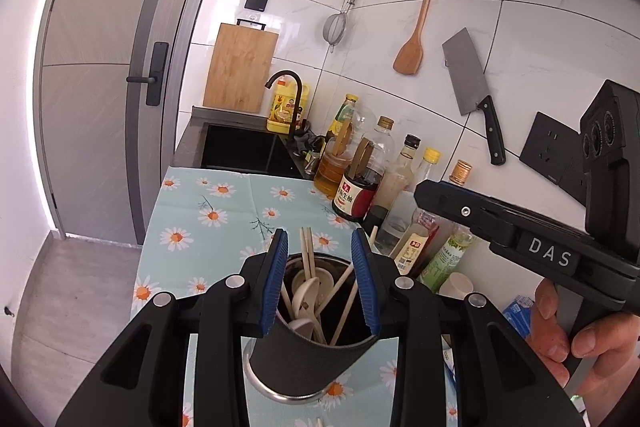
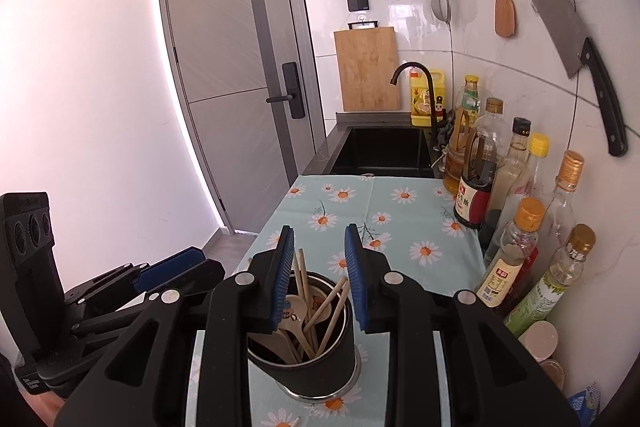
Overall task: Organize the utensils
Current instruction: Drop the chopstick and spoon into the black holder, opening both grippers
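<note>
A dark holder (image 1: 304, 359) stands on a daisy-print cloth (image 1: 224, 211) on a kitchen counter, packed with chopsticks (image 1: 307, 251) and pale spoons (image 1: 306, 297) — all upright or leaning inside it. The left gripper (image 1: 320, 283) hangs just above the holder's rim, its blue pads partly apart and gripping nothing. The right gripper (image 2: 318, 277) hovers over the same holder, jaws likewise partly open and empty. A hand (image 1: 580, 335) holds the right tool's grip. Bottles (image 2: 516, 227) line the tiled wall — a cleaver (image 2: 560, 19) hangs above
</note>
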Demonstrator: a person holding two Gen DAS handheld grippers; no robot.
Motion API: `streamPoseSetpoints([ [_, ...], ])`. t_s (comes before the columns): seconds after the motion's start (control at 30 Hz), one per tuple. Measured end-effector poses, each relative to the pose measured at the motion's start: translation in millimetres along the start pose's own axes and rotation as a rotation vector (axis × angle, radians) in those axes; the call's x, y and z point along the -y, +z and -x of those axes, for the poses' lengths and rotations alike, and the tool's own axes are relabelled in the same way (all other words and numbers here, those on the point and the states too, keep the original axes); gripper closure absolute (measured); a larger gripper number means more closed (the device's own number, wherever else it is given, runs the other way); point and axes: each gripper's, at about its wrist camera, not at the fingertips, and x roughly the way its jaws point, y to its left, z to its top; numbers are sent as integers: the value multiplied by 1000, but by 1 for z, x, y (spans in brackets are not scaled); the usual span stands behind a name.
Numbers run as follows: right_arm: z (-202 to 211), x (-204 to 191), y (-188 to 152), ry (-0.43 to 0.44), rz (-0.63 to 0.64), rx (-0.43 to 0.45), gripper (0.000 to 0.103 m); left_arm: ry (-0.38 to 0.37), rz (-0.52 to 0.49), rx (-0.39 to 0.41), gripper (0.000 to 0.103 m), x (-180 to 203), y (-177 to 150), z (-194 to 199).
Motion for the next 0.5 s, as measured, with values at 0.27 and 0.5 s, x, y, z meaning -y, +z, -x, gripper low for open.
streamPoseSetpoints([
  [0.27, 31, -4, -21, 9, 29, -30, 75, 6, -61, -46, 71, 17, -13, 29],
  [0.5, 47, -14, -58, 28, 42, -108, 75, 18, -89, -123, 71, 25, -44, 45],
])
